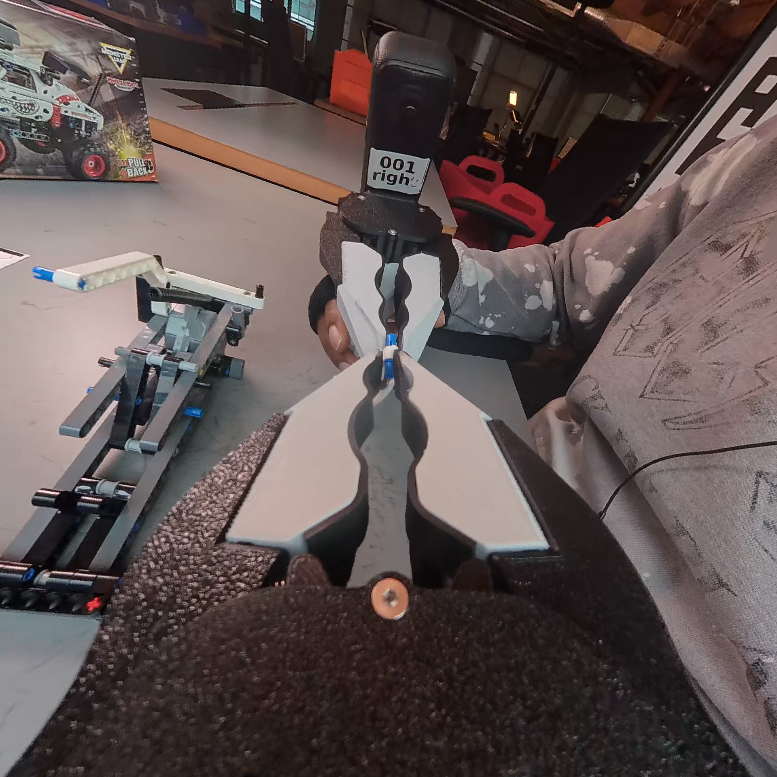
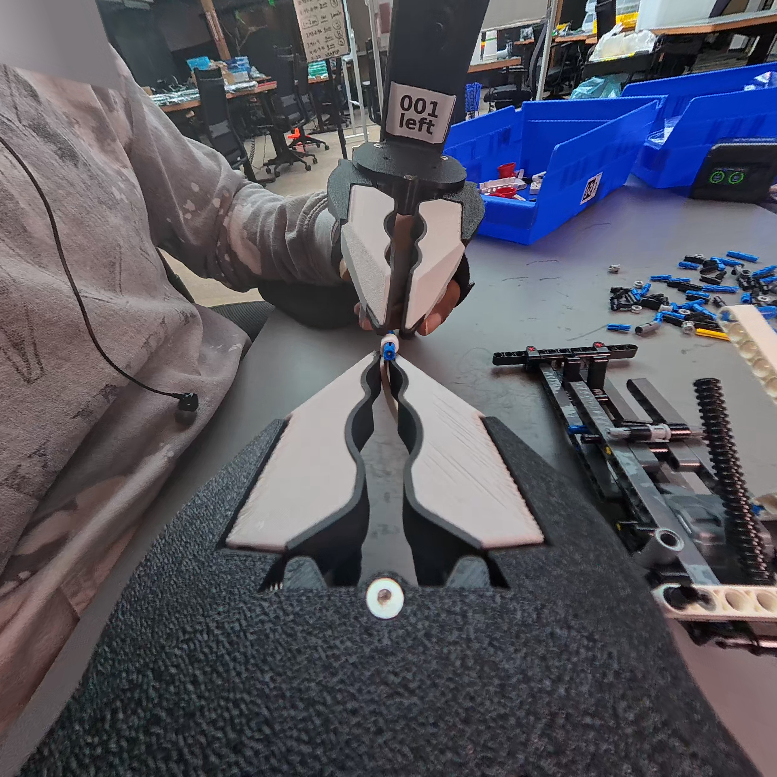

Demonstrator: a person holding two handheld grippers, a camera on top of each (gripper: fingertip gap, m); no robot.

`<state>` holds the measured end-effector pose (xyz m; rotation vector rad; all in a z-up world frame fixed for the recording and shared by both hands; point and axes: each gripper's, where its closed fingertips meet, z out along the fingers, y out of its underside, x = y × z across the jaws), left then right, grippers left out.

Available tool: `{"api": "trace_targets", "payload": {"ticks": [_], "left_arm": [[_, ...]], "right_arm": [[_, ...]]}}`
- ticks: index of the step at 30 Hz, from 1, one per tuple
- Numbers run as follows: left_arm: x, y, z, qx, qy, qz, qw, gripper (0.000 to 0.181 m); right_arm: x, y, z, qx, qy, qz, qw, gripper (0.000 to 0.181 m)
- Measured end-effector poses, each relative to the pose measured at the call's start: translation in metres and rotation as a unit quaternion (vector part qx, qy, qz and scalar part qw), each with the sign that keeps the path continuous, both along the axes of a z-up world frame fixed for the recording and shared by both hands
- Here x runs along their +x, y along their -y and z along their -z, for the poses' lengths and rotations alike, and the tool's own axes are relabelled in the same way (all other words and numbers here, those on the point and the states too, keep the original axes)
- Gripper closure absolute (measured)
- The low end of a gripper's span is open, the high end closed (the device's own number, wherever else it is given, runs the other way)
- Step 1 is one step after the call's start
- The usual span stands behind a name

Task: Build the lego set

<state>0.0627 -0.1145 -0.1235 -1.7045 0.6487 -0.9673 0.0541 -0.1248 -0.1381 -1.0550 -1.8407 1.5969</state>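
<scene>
Could not tell which gripper truly pinched the small blue and white peg: tips of left gripper and right gripper crowded it, hiding most of it. Frame of the half-built truck cut off at the lower left edge. Set box cropped at the left and top. White beam sliced by the right edge. Loose pegs too small to sort. Bin contents mostly hidden behind its wall. Upper left corner blurred over.
</scene>
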Motion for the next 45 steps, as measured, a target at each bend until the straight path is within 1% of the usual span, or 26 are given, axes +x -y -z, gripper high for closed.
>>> {"api": "trace_targets", "payload": {"ticks": [3,11,20,30,33,35,38,41,45], "left_arm": [[0.0,0.0,0.0,0.001,-0.002,0.001,1.0,0.179],[0.0,0.001,-0.001,-0.005,0.006,0.01,1.0,0.18],[-0.004,-0.002,-0.004,0.003,0.009,-0.001,1.0,0.181],[-0.01,-0.007,-0.004,-0.01,0.023,-0.013,1.0,0.181],[-0.009,-0.007,-0.004,-0.013,0.028,-0.011,0.999,0.168],[-0.008,-0.007,-0.002,-0.015,0.024,-0.009,1.0,0.166],[-0.004,-0.003,-0.001,-0.016,0.018,0.002,1.0,0.174],[-0.005,-0.003,-0.001,-0.02,0.019,0.002,1.0,0.175],[-0.011,-0.008,-0.004,-0.018,0.025,-0.017,0.999,0.179]], "right_arm": [[0.0,-0.001,0.0,0.003,-0.001,0.003,1.0,0.179],[0.0,0.0,-0.001,-0.007,-0.002,-0.002,1.0,0.179],[-0.004,-0.003,-0.005,-0.017,-0.012,0.013,1.0,0.179],[-0.006,-0.008,-0.008,-0.025,-0.02,0.029,0.999,0.179],[-0.006,-0.008,-0.007,-0.022,-0.018,0.031,0.999,0.179],[-0.007,-0.007,-0.006,-0.016,-0.017,0.031,0.999,0.179],[-0.006,-0.004,-0.004,-0.006,-0.016,0.028,0.999,0.179],[-0.007,-0.003,-0.004,-0.003,-0.018,0.031,0.999,0.179],[-0.011,-0.009,-0.006,-0.002,-0.029,0.05,0.998,0.179]]}}
